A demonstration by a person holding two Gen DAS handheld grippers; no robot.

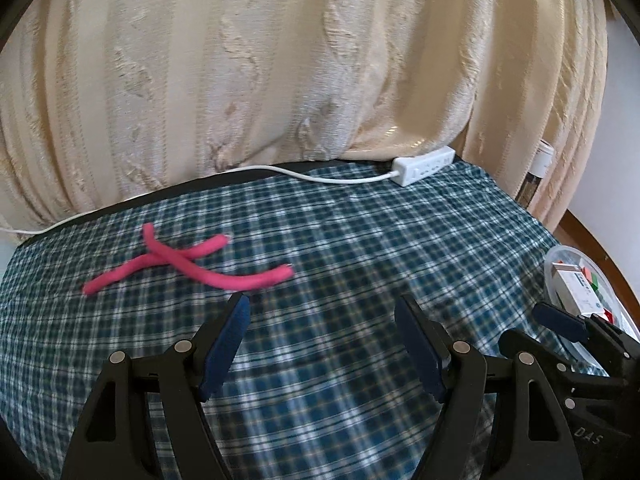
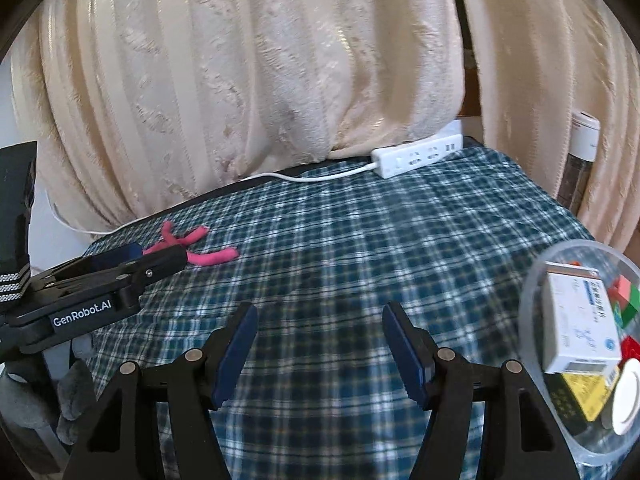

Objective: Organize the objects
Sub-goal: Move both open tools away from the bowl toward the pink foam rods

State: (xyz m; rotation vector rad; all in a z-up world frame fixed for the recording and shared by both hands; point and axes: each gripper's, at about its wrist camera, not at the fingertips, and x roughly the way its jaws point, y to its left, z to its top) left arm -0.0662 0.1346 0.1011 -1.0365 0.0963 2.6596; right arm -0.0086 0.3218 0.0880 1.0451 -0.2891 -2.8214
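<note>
Two pink fuzzy sticks [image 1: 188,264] lie crossed over each other on the checked cloth [image 1: 360,240] that covers the worktop, towards its far left. One clear plastic tub [image 2: 536,292] sits at the right edge of the worktop; in it are one white box [image 2: 580,320] with blue print too blurred to read, a few red and green blocks [image 2: 624,300], a yellow and black packet [image 2: 584,396] and one white round lid [image 2: 626,396]. One white power strip [image 1: 424,168] with its cord lies at the back edge, against the cream curtain [image 1: 280,60]. The left tongs [image 1: 322,344] hang spread wide over the cloth just short of the sticks, with nothing between them. The right tongs [image 2: 320,344] are likewise spread wide and hold nothing, just left of the tub. The left tool's side reads "GenRobot.AI".
</note>
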